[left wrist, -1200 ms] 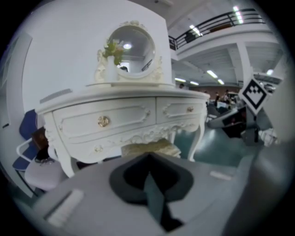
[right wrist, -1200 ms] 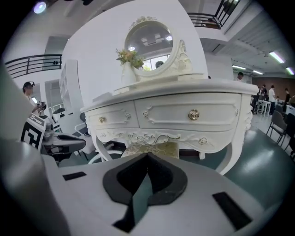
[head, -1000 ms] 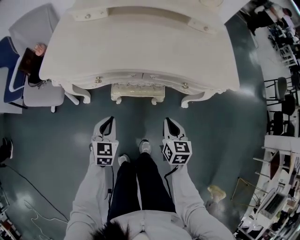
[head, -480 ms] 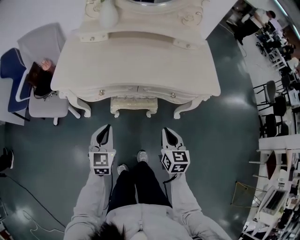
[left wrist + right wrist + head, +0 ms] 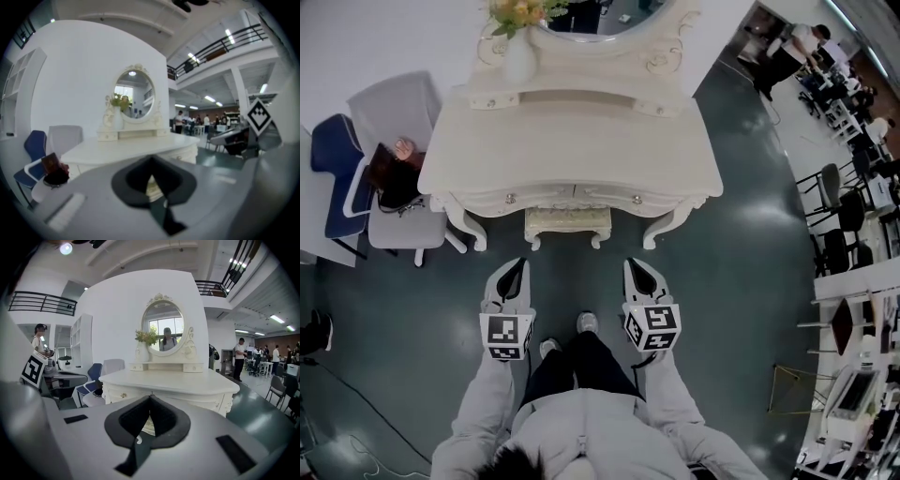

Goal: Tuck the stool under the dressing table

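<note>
The cream dressing table (image 5: 572, 150) stands ahead of me with an oval mirror (image 5: 162, 329) on its back. The small cream stool (image 5: 567, 225) sits under its front edge, only its near side and legs showing. My left gripper (image 5: 517, 266) and right gripper (image 5: 637, 266) hover side by side over the floor, short of the stool, both shut with nothing between the jaws. In the left gripper view the closed tips (image 5: 151, 160) point at the table (image 5: 126, 151). From the right gripper view, its tips (image 5: 150, 397) aim at the table front (image 5: 187, 392).
A grey chair (image 5: 398, 122) and a blue chair (image 5: 333, 169) stand left of the table, with a dark red bag (image 5: 384, 173) on the seat. A vase of flowers (image 5: 517, 52) is on the table. Black chairs (image 5: 844, 206) and desks line the right. My feet (image 5: 586, 323) are between the grippers.
Both grippers have risen and the head view has drawn back, so the table looks smaller and the mirror and vase come into view. The stool has stayed under the table.
</note>
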The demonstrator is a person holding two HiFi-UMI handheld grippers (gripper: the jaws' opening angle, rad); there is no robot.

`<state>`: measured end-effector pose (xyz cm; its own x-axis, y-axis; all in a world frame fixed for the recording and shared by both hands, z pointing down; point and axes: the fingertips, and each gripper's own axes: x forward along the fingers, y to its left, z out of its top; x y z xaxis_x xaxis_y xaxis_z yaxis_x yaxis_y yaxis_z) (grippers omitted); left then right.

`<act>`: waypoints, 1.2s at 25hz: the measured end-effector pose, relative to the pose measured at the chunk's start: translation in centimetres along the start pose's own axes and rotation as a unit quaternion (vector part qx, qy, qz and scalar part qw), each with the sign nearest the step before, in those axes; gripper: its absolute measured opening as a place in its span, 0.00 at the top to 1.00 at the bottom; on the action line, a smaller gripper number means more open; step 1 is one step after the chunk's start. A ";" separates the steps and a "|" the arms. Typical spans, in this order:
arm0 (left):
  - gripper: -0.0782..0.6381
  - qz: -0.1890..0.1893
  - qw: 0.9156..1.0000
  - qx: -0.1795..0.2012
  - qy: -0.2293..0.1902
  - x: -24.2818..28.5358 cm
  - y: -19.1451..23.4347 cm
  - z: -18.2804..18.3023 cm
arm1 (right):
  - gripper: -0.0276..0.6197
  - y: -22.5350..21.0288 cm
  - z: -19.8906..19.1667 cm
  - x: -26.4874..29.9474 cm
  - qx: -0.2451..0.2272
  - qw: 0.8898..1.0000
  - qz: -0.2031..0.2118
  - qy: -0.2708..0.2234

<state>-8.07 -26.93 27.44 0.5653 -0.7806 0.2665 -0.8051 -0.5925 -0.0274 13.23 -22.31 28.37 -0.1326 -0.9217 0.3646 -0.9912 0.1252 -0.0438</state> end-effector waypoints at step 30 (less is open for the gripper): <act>0.88 -0.003 0.990 -0.008 -0.141 -8.5 0.2 12.1 | 0.95 2.0 11.6 -10.0 -0.023 0.988 -0.047 -0.143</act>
<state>-10.82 -22.83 13.54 0.5958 -0.8030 -0.0127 -0.8031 -0.5957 -0.0104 12.46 -17.13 13.88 -0.0427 -0.9954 0.0861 -0.9987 0.0448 0.0227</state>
